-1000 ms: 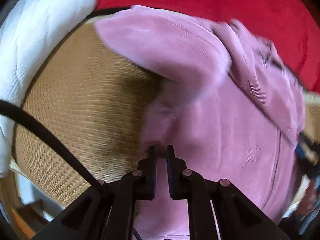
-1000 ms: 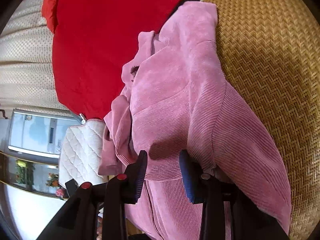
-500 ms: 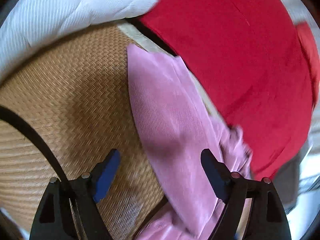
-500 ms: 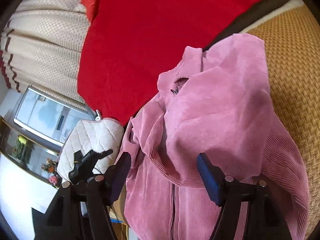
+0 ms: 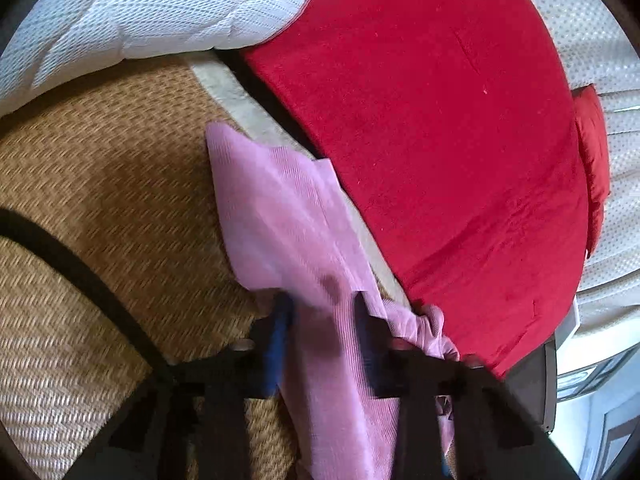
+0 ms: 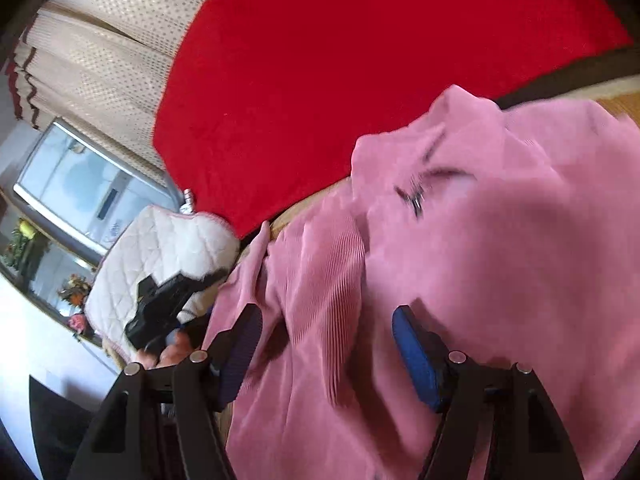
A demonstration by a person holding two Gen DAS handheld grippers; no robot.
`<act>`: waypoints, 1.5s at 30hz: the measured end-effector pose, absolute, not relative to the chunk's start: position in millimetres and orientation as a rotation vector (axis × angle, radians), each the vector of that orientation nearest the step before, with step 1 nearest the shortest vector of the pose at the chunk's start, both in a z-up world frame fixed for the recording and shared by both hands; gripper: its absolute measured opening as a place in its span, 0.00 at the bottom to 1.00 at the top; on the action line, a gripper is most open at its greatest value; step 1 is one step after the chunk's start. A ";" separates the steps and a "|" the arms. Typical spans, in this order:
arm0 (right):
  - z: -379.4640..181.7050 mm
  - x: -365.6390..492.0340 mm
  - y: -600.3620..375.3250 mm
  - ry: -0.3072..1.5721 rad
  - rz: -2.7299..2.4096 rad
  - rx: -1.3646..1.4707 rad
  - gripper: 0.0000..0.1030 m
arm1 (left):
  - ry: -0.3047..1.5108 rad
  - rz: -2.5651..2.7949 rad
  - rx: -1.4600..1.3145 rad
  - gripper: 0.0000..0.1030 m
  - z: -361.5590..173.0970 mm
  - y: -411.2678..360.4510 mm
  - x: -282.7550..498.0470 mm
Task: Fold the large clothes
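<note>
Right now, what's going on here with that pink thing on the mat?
A person is folding a pink corduroy jacket on a woven straw mat, one hand-held gripper in each hand. The left hand-held gripper is closing on a strip of the jacket that lies between its fingers. The right hand-held gripper is open over the jacket's front, gripping nothing.

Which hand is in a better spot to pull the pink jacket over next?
Probably the left. The left gripper has a strip of the pink jacket between its closing jaws, by the woven mat. The right gripper is wide open above the cloth, gripping nothing.
</note>
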State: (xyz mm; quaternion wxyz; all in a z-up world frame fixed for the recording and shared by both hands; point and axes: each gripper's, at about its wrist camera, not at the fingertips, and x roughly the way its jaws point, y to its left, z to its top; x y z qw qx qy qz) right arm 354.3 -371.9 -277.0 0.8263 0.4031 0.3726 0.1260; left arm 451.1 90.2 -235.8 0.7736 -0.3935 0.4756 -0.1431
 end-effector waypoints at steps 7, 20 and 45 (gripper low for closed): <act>-289.9 425.4 -349.6 0.944 0.217 0.794 0.69 | 1.019 -0.325 -0.847 0.12 -237.6 87.8 480.4; -282.4 401.0 -302.9 0.937 0.287 0.646 0.10 | 0.962 -0.364 -0.899 0.04 -242.1 98.2 480.4; -272.8 356.0 -286.9 0.975 0.243 0.623 0.16 | 0.623 -0.279 -0.807 0.03 -126.9 168.5 396.4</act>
